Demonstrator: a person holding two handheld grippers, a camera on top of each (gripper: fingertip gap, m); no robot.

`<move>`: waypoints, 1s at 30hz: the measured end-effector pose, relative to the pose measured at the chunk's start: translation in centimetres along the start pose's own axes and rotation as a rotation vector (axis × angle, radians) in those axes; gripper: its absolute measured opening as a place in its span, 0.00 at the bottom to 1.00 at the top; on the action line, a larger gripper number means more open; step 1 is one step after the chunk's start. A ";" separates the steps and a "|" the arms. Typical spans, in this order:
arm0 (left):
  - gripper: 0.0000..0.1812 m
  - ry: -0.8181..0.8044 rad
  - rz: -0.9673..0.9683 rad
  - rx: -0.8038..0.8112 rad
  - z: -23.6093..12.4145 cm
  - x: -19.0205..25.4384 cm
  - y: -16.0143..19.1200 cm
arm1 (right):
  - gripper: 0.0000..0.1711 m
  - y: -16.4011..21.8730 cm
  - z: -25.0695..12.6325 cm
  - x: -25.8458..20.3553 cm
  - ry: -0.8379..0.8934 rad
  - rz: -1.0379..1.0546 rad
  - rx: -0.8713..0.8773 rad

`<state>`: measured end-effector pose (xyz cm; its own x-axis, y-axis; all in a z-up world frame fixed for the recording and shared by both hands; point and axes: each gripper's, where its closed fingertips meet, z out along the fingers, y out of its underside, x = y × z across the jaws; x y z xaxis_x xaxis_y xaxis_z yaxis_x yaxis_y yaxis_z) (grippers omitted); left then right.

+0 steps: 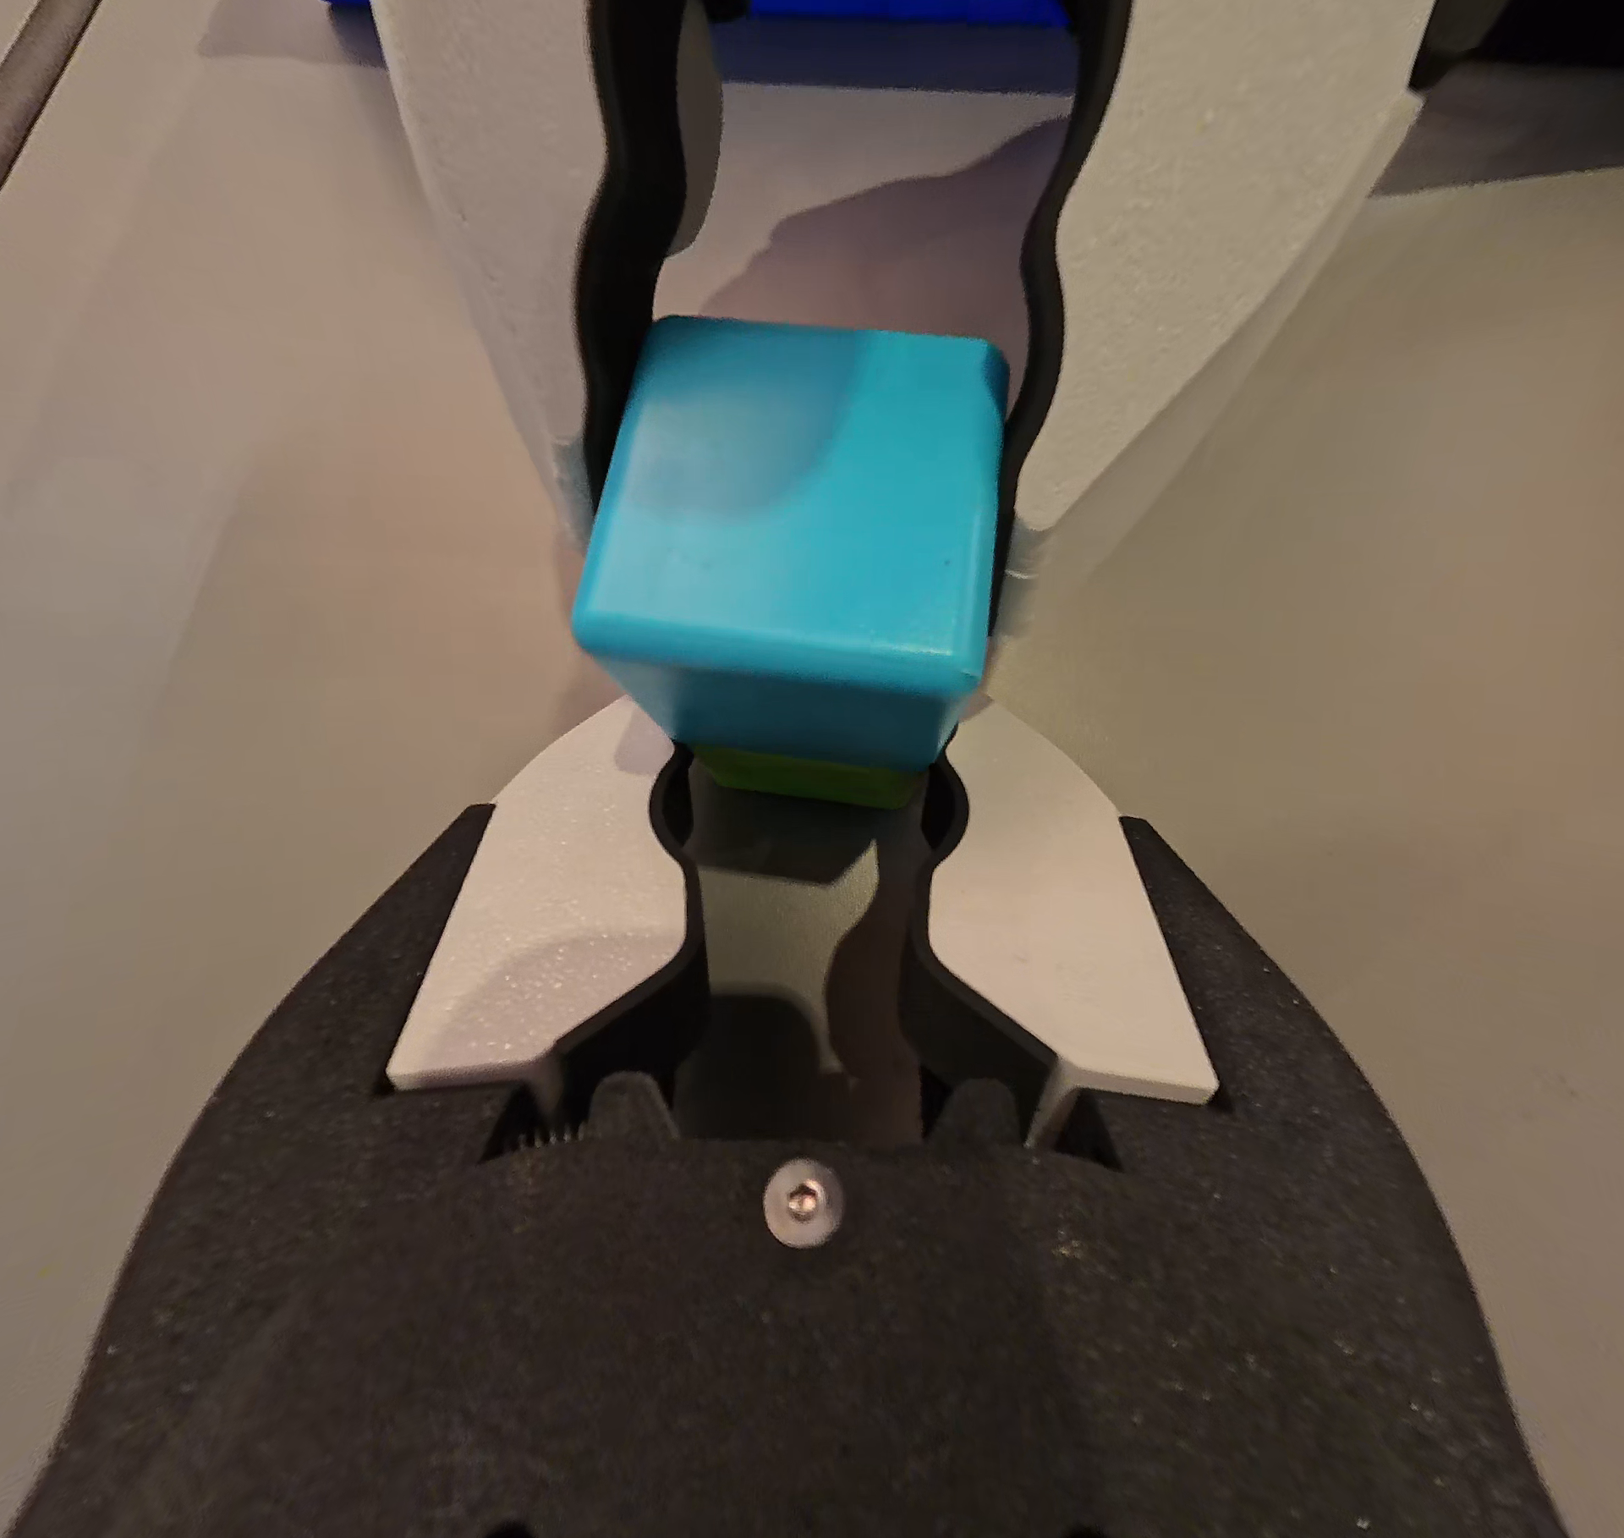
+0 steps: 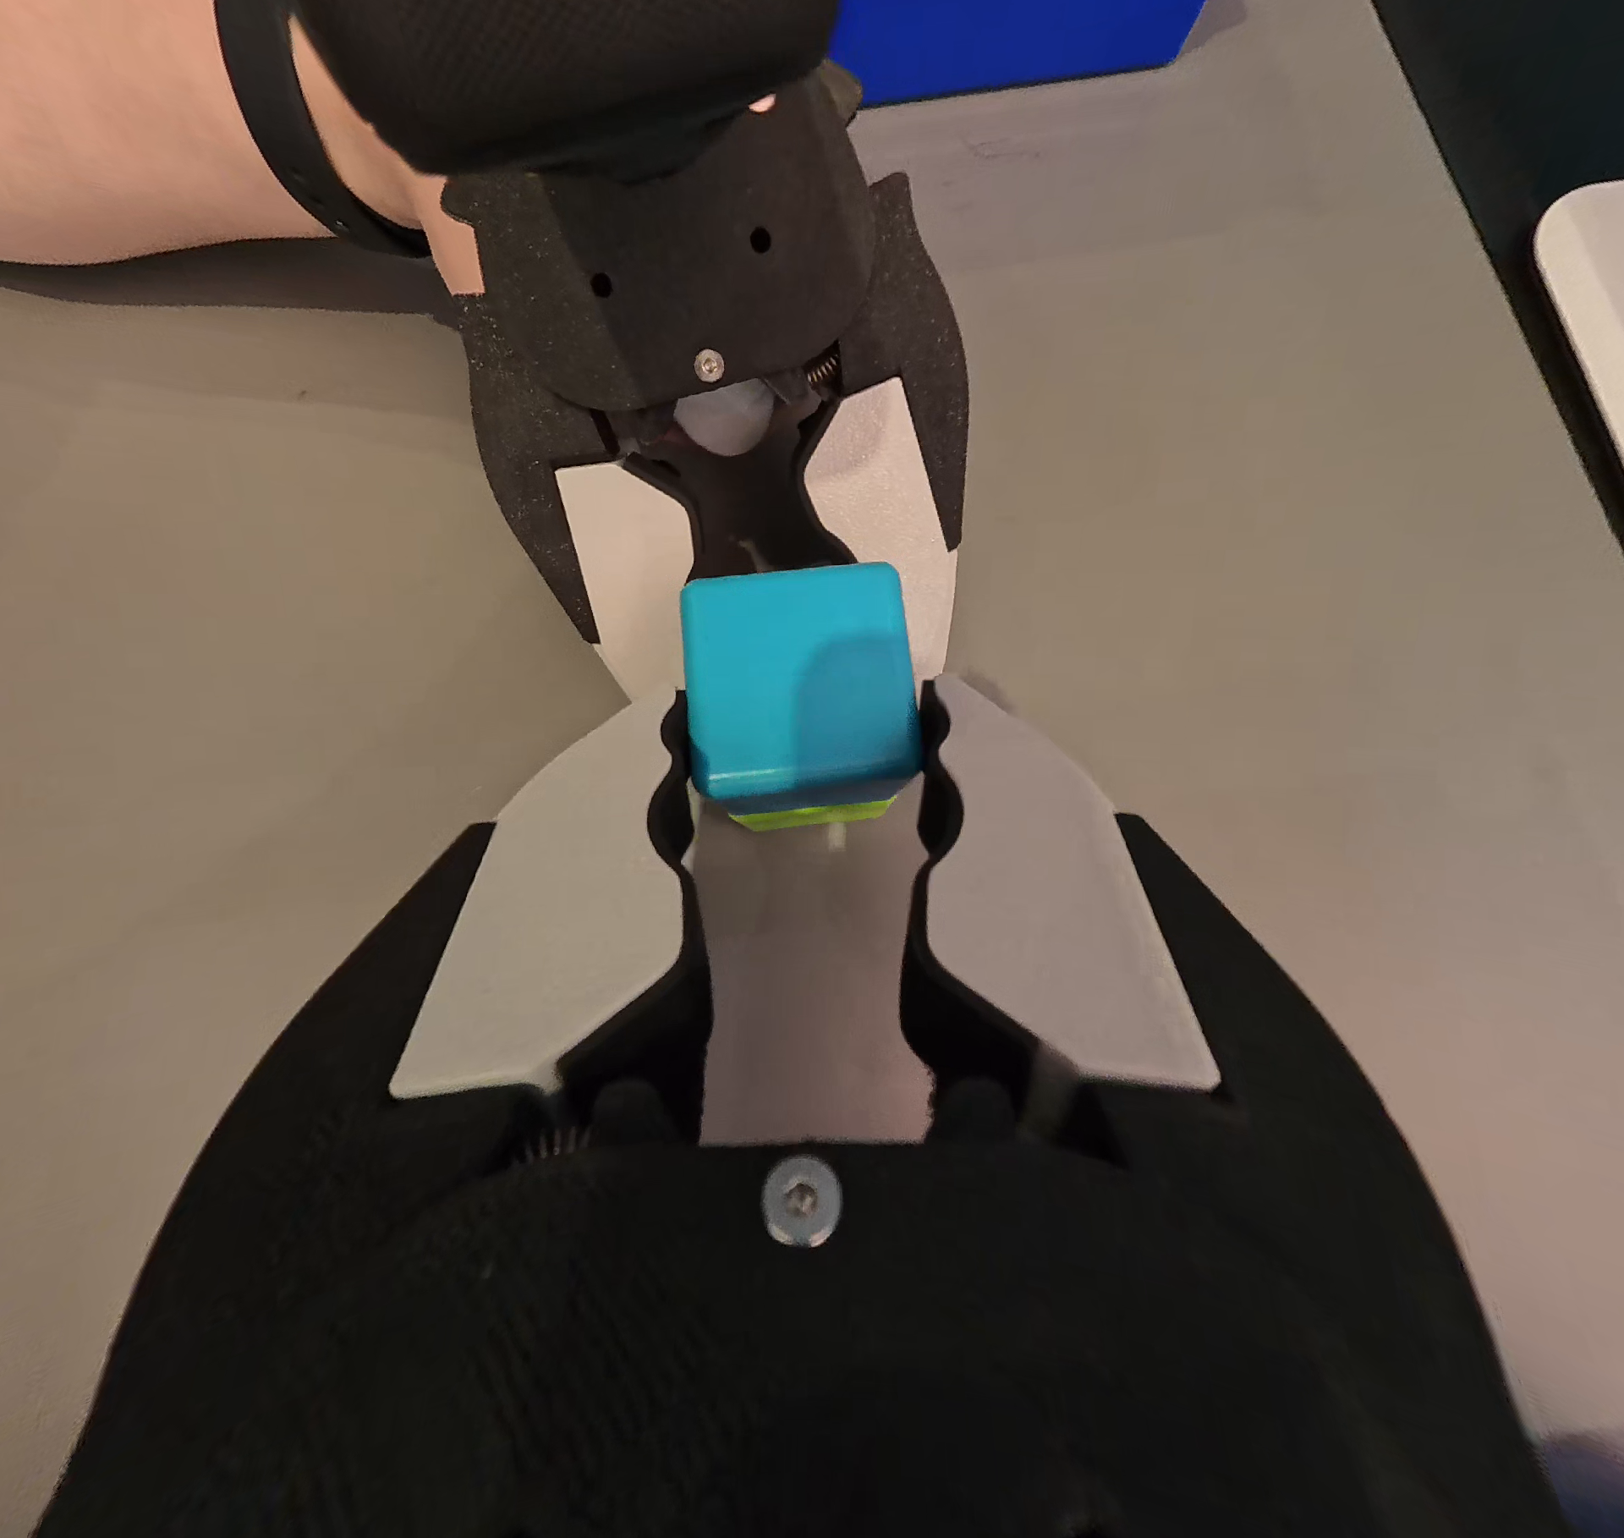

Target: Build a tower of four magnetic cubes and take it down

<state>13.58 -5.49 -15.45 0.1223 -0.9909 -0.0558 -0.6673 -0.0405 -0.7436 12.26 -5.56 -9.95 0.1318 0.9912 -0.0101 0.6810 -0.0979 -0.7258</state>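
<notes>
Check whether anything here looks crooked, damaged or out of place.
Nothing stands out. The teal cube sits on the green cube, between the fingers of the right gripper; no damage shows.

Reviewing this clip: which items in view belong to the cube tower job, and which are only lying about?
Part of the job:
- teal plastic cube, top of the stack
- lime green cube beneath it
- right gripper, jaws at the teal cube
- left gripper, jaws lower on the stack

Lying about:
- blue plastic bin
- white flat object at the table's edge
- grey table
</notes>
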 end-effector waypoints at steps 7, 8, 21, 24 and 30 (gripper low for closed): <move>0.28 0.005 0.005 0.000 0.1 0.1 -0.1 | 0.29 0.1 -0.3 0.0 -0.034 0.108 -0.010; 0.28 0.006 0.005 0.000 0.1 0.1 -0.1 | 0.29 0.1 -0.3 0.0 -0.027 0.106 -0.020; 0.28 0.004 -0.002 0.000 0.1 0.0 -0.1 | 0.29 -2.6 -15.6 4.9 0.363 0.220 0.211; 0.28 0.004 -0.003 0.000 0.1 0.0 -0.1 | 0.29 0.7 -23.2 9.8 0.699 0.383 0.317; 0.28 0.002 -0.006 0.000 0.1 0.0 -0.1 | 0.29 12.9 -22.5 16.4 0.925 0.769 0.132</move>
<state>13.69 -5.43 -15.44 0.1248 -0.9909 -0.0499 -0.6667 -0.0465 -0.7439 39.35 7.49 -4.01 0.9720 0.2348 -0.0131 0.1269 -0.5704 -0.8115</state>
